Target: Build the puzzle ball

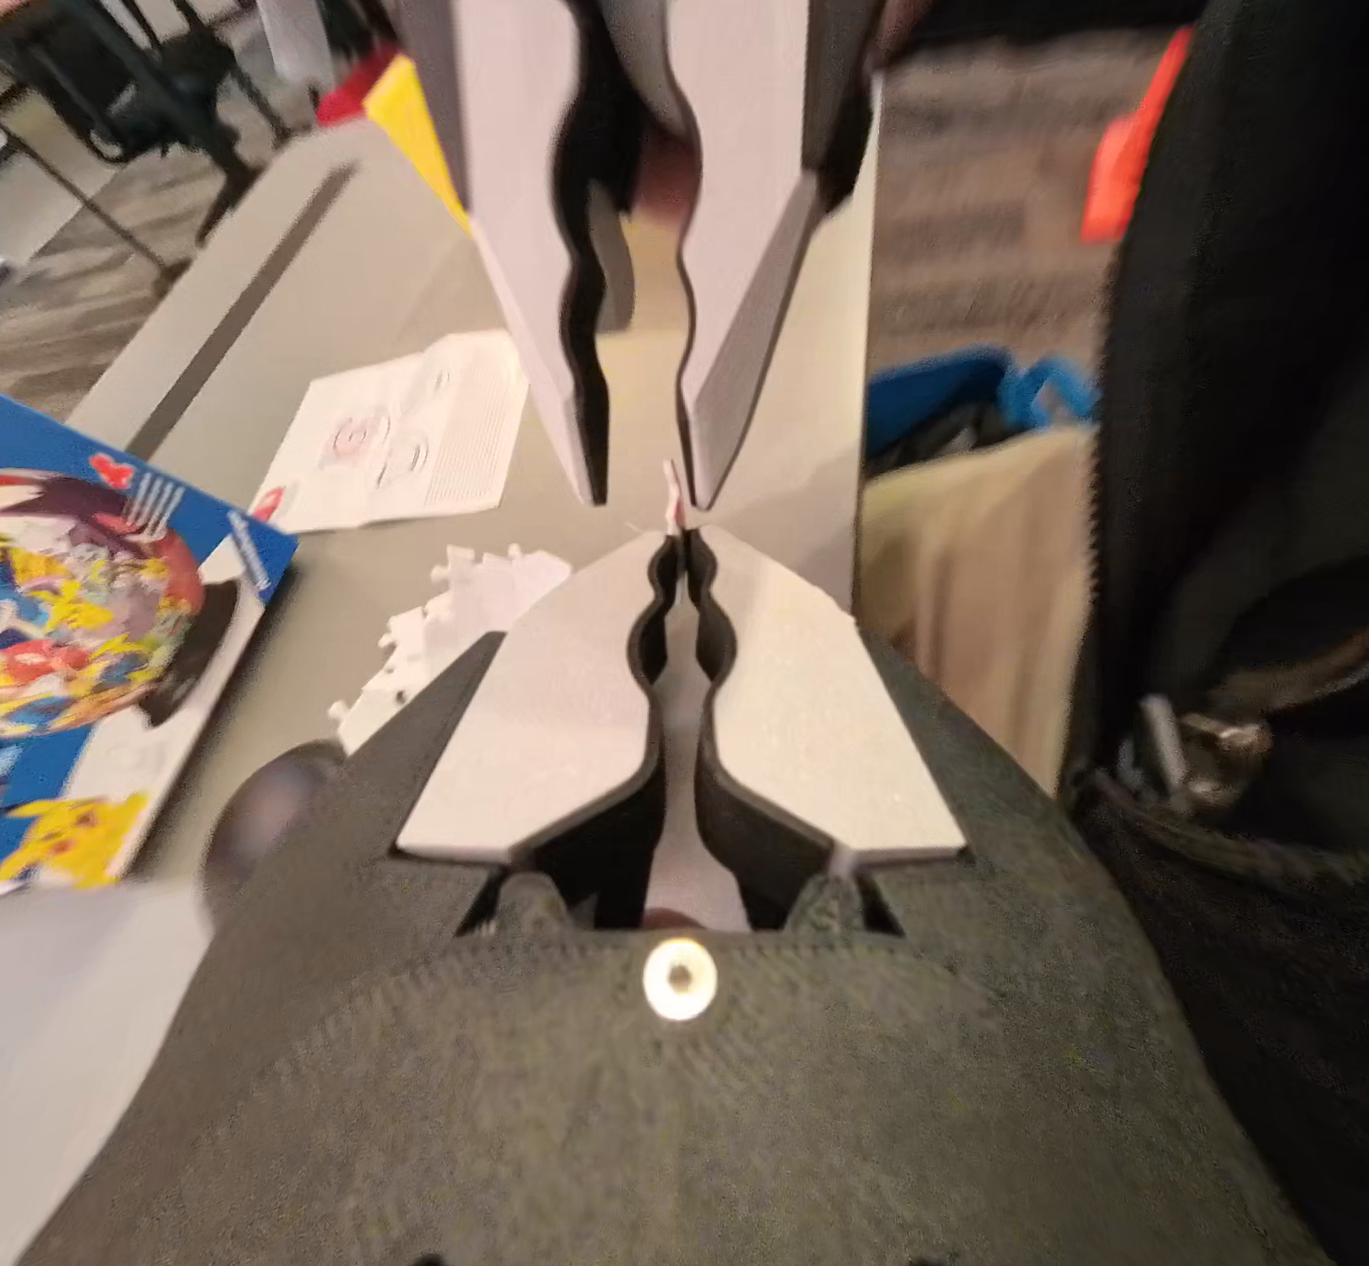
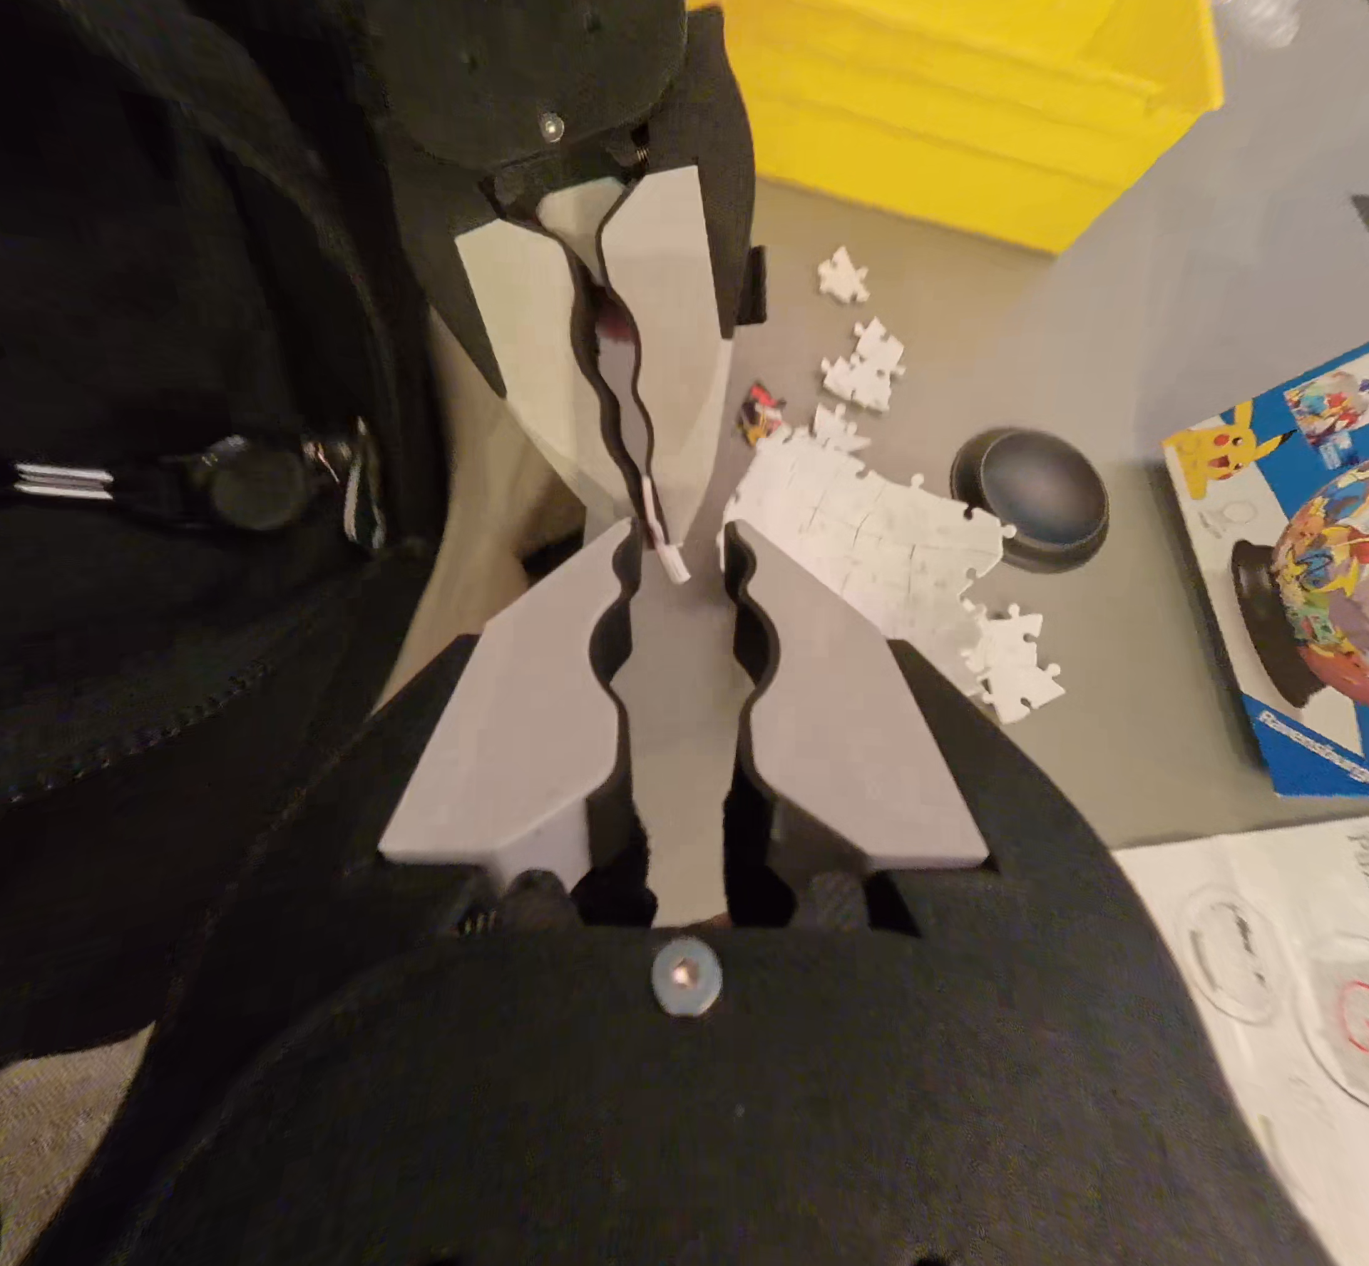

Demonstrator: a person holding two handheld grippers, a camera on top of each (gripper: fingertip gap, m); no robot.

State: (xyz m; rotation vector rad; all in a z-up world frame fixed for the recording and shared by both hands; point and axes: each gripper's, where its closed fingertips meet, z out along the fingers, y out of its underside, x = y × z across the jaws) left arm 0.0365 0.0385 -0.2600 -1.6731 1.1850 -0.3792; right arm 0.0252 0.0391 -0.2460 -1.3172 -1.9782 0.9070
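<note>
My left gripper (image 1: 680, 543) is shut on a small puzzle piece (image 1: 673, 500), seen edge-on, which sticks out past its tips. My right gripper (image 2: 680, 532) is open and faces the left one tip to tip. In the right wrist view the piece's white end (image 2: 673, 563) lies between the right gripper's fingertips, and the jaws stand apart from it. Both grippers are held above the table's near edge. A joined, face-down white puzzle section (image 2: 874, 534) lies on the grey table (image 2: 1111, 712), with loose white pieces (image 2: 1015, 660) and one coloured piece (image 2: 759, 411) around it.
A black round stand (image 2: 1030, 497) sits beside the section. The puzzle box (image 2: 1296, 563) lies to the right and a paper instruction sheet (image 2: 1259, 971) at the near right. A yellow bin (image 2: 963, 45) stands at the back. A person's black jacket (image 2: 185, 341) fills the left.
</note>
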